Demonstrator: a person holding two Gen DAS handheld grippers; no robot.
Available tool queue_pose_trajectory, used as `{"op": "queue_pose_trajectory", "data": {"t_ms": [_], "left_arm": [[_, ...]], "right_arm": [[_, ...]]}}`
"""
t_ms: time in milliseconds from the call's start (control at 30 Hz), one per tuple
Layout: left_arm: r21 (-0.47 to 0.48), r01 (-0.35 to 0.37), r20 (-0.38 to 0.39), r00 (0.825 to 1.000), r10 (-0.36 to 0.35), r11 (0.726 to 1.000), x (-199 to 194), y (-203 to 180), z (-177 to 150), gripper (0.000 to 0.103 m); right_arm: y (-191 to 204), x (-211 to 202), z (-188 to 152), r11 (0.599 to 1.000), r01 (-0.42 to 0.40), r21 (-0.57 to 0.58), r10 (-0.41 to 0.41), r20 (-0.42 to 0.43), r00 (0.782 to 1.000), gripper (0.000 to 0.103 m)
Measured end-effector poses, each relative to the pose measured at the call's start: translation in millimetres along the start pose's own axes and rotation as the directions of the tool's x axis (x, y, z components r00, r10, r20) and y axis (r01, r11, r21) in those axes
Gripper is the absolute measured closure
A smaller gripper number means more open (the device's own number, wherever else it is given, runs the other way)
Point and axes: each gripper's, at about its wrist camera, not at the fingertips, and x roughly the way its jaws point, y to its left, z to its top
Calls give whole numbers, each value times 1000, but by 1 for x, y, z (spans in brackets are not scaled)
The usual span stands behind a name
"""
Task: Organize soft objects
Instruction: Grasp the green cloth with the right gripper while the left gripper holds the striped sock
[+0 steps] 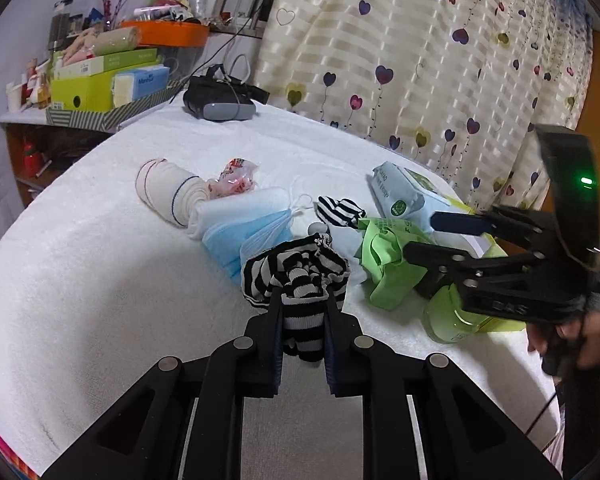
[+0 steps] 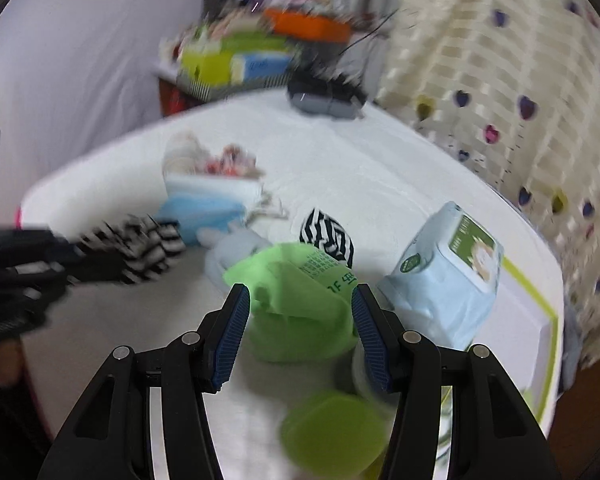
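Note:
My left gripper [image 1: 303,300] is shut on a black-and-white striped sock [image 1: 296,272] and holds it above the white towel-covered table [image 1: 80,264]. The sock also shows in the right wrist view [image 2: 140,252], blurred at the left. My right gripper [image 2: 300,300] is open with its fingers either side of a crumpled green cloth bag [image 2: 300,300]. In the left wrist view the right gripper [image 1: 424,236] hovers over that green bag [image 1: 388,264]. A second striped sock [image 1: 340,210] lies behind it. Blue face masks [image 1: 248,236], a rolled bandage [image 1: 168,192] and a wet-wipes pack [image 1: 404,196] lie nearby.
A green-lidded jar [image 2: 332,436] stands just below my right gripper. A green-edged flat box [image 2: 532,320] lies under the wipes. A black and grey headset [image 1: 220,100] sits at the table's far side. A cluttered shelf [image 1: 100,68] stands far left; a heart-patterned curtain [image 1: 440,60] hangs behind.

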Motion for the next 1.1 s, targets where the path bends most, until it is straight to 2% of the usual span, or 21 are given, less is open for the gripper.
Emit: {"op": "queue_pose_trajectory", "data": {"t_ms": [267,367,567,600,633,800,900,1100], "left_arm": [[-4,7,-3,1000,-7,1000,-1,0,1,88],[-7,8,-8,1000,-8,1000,1,0,0,88],[-14,5,-19,1000,-6,1000,7,1,2,88],[-13,5,-20,1000,-5,1000,7,1,2,88],[-14,5,-21,1000,-5,1000,7,0,2,88],[-13,11,-23,1000,-11,1000,7,-1,1,88],[-8,11,-18,1000,-11,1000,5,-4,2,88],[3,19,6,1000,-19,1000,-4,-11,5,88]], "right_arm": [[-6,28,12,989,-37,-144,20,-122,992,49],[-4,37,14,981,-83,-177,50,-179,982,49],[-1,36,14,978,-120,-170,85,-198,976,49],[1,34,13,977,-123,-173,88,-194,977,57],[3,33,12,976,-130,-174,95,-195,976,70],[11,26,5,974,-113,-194,80,-173,982,93],[10,14,5,978,-97,-183,74,-129,989,98],[1,-21,8,991,-81,-108,82,4,997,99]]}}
